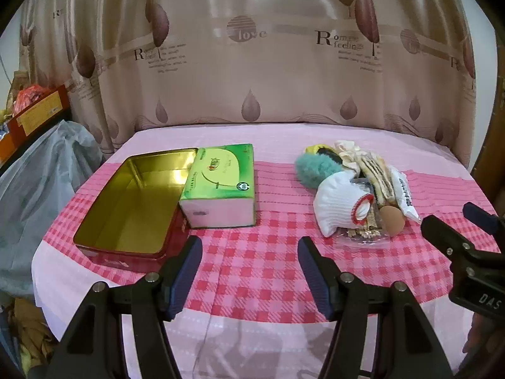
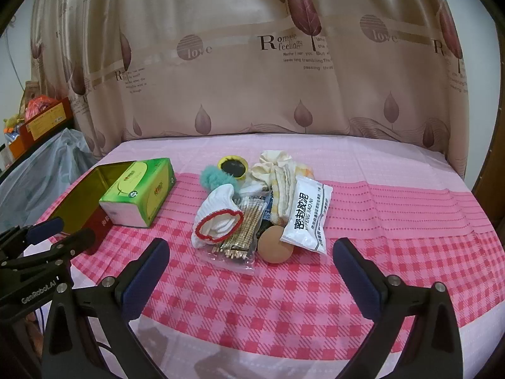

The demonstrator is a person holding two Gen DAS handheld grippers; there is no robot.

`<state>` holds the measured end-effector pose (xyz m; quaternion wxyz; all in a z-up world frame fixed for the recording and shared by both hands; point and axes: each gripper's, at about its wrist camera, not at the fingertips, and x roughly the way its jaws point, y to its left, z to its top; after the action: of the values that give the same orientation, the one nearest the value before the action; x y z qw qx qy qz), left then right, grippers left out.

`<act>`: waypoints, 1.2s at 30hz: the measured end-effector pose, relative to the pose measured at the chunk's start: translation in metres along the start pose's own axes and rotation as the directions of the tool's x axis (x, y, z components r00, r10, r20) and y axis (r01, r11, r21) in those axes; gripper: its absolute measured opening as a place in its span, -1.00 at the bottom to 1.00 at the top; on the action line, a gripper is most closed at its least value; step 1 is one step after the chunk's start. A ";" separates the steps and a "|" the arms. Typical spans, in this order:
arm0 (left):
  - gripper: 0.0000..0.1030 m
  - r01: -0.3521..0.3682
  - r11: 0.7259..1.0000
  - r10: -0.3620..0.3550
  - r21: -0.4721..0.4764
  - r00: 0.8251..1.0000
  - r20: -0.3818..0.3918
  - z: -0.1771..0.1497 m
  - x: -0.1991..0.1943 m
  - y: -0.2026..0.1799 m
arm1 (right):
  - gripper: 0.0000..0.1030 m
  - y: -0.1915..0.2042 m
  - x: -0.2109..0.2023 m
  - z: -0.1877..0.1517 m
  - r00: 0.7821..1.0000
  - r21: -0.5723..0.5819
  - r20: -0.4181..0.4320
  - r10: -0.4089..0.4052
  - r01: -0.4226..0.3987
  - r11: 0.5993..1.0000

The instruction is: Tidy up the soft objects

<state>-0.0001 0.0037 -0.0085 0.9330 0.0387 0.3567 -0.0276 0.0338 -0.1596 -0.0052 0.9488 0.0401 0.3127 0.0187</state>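
With both jaws wide and empty, left gripper (image 1: 251,267), right gripper (image 2: 251,271): risk snagging cotton-swab bag (image 2: 235,240) when grabbing white sock (image 2: 214,218), dragging pile

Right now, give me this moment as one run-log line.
left gripper: open, empty | right gripper: open, empty | tin: open, empty | soft pile: untouched, beside tissue box | stage: pre-pick

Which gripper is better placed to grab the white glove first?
Right. The right gripper hangs open facing the pile, the white glove just ahead. The left gripper faces bare cloth between tin and pile.
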 end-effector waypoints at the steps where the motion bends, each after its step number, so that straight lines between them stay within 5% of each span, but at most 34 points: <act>1: 0.25 0.000 1.000 0.000 0.001 1.000 -0.006 0.000 0.001 0.000 | 0.99 0.000 0.000 0.000 1.000 0.000 0.001 0.000 0.000 1.000; 36: 0.25 -0.048 0.999 0.048 0.003 0.996 -0.082 -0.006 0.013 0.003 | 0.98 0.002 0.001 -0.003 1.000 0.007 -0.004 -0.005 0.005 1.000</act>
<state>0.0058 0.0074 -0.0209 0.9180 0.0490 0.3934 -0.0038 0.0328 -0.1578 -0.0076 0.9481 0.0428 0.3147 0.0153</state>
